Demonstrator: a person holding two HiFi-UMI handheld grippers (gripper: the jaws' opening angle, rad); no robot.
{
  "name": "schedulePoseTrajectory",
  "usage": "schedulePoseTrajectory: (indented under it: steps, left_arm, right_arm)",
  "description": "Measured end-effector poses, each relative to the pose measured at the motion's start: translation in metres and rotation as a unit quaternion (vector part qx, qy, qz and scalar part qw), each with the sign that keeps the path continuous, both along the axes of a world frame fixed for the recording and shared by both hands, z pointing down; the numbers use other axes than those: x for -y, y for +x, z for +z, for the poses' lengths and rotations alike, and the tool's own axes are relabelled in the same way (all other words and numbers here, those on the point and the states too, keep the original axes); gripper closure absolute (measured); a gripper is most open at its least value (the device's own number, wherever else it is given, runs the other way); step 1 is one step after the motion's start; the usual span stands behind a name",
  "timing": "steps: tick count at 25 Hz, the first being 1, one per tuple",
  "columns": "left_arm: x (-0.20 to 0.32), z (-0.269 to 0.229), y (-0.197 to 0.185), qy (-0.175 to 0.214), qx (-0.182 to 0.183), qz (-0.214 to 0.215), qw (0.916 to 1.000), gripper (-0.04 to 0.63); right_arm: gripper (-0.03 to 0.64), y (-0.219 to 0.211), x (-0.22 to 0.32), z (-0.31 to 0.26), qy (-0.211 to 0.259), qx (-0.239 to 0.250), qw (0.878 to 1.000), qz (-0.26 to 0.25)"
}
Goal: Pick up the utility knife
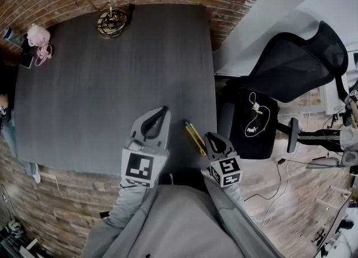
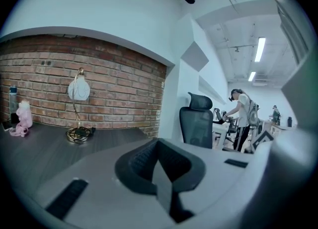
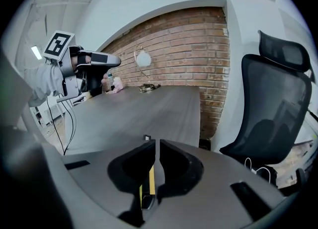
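The utility knife, yellow and black, lies flat on the dark table near its front right corner. My right gripper hovers just right of the knife's near end with its jaws shut and empty. In the right gripper view the knife shows as a yellow strip below the narrow slit between the jaws. My left gripper is over the table's front edge, left of the knife, jaws shut with nothing in them. In its own view the pads meet.
A gold-based globe lamp and a pink toy stand at the table's far side against the brick wall. A black office chair is right of the table, with cables on the wooden floor. A person stands far off.
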State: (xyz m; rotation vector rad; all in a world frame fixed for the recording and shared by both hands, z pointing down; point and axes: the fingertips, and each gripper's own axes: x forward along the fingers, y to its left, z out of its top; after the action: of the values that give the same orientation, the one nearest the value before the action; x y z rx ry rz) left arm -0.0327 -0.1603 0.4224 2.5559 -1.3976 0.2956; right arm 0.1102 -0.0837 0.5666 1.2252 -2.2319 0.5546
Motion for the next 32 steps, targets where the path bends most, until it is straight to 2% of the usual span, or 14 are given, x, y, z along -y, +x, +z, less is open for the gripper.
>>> schedulePoseTrajectory:
  steps: [7,10,16,20,23,26,32]
  left_arm:
    - [-0.001,0.008,0.008,0.005,0.009,0.013,0.9999,0.577]
    - [-0.003,0.009,0.011,-0.002,0.004,0.01,0.9999,0.577]
    - [-0.006,0.014,0.013,-0.003,0.006,0.011,0.9999,0.577]
    - [-0.008,0.017,0.012,-0.016,-0.001,0.004,0.9999,0.577]
    - [-0.009,0.021,0.011,-0.01,0.008,0.011,0.9999,0.577]
    - [-0.01,0.021,0.012,-0.021,-0.001,0.004,0.9998,0.576]
    - [-0.01,0.023,0.013,-0.014,0.004,0.012,0.9998,0.577]
  right_arm:
    - [0.594,0.002,-0.014,0.017,-0.035,0.004,0.999,-0.008]
    - [0.515,0.0,-0.019,0.023,-0.053,0.009,0.998,-0.015]
    - [0.453,-0.005,-0.027,0.038,-0.071,-0.002,0.997,-0.032]
    - [0.442,-0.012,-0.033,0.045,-0.076,-0.017,0.996,-0.052]
    - [0.436,-0.013,-0.037,0.052,-0.077,-0.038,0.994,-0.065]
    - [0.428,-0.012,-0.04,0.057,-0.083,-0.049,0.993,-0.068]
    - [0.426,-0.009,-0.042,0.066,-0.09,-0.064,0.992,-0.068]
